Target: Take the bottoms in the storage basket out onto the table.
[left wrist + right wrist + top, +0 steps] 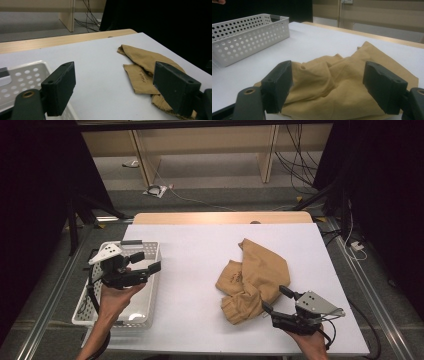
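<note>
Our right gripper has jaws spread beside the crumpled tan cloth; our left gripper, jaws spread, hovers over the white basket.

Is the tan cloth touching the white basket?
Apart. The high view shows bare table between the tan cloth and the white basket.

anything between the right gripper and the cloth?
Nothing visible. The right gripper is open at the near edge of the tan cloth, its fingers spread either side of the crumpled fabric with no other object between.
</note>
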Demonstrator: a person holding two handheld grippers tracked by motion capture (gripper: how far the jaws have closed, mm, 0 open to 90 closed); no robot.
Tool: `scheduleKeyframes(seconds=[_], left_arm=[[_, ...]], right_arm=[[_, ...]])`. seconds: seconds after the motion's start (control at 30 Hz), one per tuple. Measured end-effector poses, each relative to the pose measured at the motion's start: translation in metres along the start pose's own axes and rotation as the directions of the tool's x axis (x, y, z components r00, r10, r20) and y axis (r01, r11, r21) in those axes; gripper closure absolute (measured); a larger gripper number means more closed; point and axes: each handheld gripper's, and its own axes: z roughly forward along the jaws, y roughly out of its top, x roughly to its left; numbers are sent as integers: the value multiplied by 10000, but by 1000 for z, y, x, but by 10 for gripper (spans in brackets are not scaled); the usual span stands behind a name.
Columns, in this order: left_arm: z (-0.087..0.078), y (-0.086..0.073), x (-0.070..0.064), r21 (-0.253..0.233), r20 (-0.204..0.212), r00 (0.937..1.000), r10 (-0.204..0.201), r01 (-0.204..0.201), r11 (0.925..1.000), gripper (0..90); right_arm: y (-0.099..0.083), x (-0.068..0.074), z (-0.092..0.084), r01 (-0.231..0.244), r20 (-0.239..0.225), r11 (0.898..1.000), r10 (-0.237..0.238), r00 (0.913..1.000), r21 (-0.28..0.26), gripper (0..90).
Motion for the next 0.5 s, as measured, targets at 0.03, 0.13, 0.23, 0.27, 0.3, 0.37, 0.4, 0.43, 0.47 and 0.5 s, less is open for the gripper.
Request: scheduleKeyframes(seconds=[0.03,0.13,0.23,0.27,0.3,0.37,0.4,0.43,0.47,0.5], left_arm=[[-1,0,2,-5,-48,10000,-7,7,10000,184],[-4,-2,7,18,-195,9997,-135,136,9999,184],[-8,-3,12,26,-336,9992,-237,238,9997,184],[-9,-3,14,29,-389,9988,-283,285,9996,184],[-10,-3,16,8,-429,9985,-342,343,9994,184],[-14,-4,21,-32,-501,9978,-439,437,9990,185],[-15,-4,22,-39,-567,9973,-464,463,9989,185],[-17,-4,24,-27,-663,9967,-464,463,9989,186],[-19,-5,26,-5,-781,9960,-426,427,9991,186],[-20,-6,28,6,-851,9953,-452,454,9990,186]], right_arm=[[0,0,0,21,-1,10000,-21,10000,9,248],[0,0,0,5,-25,10000,-5,10000,2,248],[0,-1,0,-2,-14,10000,2,10000,0,248],[0,-1,0,20,-19,10000,-20,10000,21,248],[0,-1,0,1,-3,10000,-1,10000,42,248],[-1,-1,0,-17,-7,10000,17,10000,46,248],[-1,-1,0,-7,-5,10000,7,10000,57,248],[-1,-1,0,-24,-7,10000,24,10000,27,248],[-1,-2,0,-53,-26,10000,53,10000,13,248],[-1,-2,0,-71,-32,10000,71,10000,28,248]])
